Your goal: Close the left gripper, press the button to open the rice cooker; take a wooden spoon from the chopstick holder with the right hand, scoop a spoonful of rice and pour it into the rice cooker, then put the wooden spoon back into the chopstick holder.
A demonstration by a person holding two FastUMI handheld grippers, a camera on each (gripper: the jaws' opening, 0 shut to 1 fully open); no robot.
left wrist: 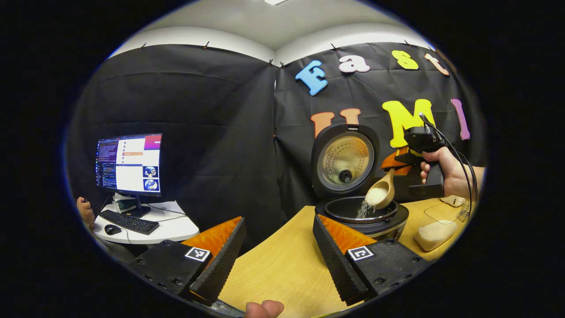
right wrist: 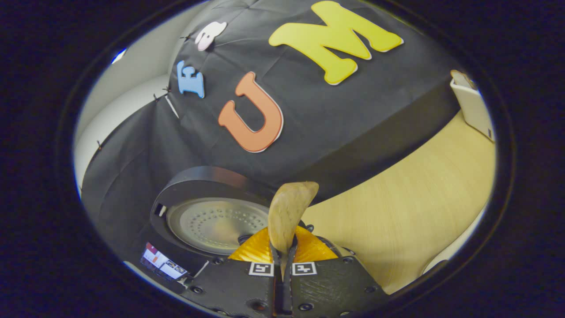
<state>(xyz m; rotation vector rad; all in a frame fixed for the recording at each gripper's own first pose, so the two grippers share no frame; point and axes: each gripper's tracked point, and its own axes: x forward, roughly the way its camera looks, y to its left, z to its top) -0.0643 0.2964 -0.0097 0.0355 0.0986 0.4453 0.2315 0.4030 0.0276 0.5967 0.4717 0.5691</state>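
In the left gripper view the black rice cooker [left wrist: 364,221] stands open on the wooden table, its lid [left wrist: 345,160] raised upright. A wooden spoon [left wrist: 383,191] tilts over the pot, and white rice [left wrist: 365,208] streams from it into the bowl. My right gripper [left wrist: 392,163], held by a hand [left wrist: 446,170], is shut on the spoon's handle. My left gripper [left wrist: 278,260] hovers low in front of the cooker, open, with nothing between its fingers. In the right gripper view, rolled sideways, my right gripper [right wrist: 282,256] clamps the spoon [right wrist: 289,212] above the cooker lid [right wrist: 216,223].
A pale beige mound [left wrist: 435,234] lies on the table [left wrist: 282,260] right of the cooker, with a clear container [left wrist: 463,212] behind it. A side desk at the left carries a monitor [left wrist: 130,164], keyboard [left wrist: 129,221] and mouse [left wrist: 112,229]. A white box [right wrist: 473,106] sits at the table's far edge.
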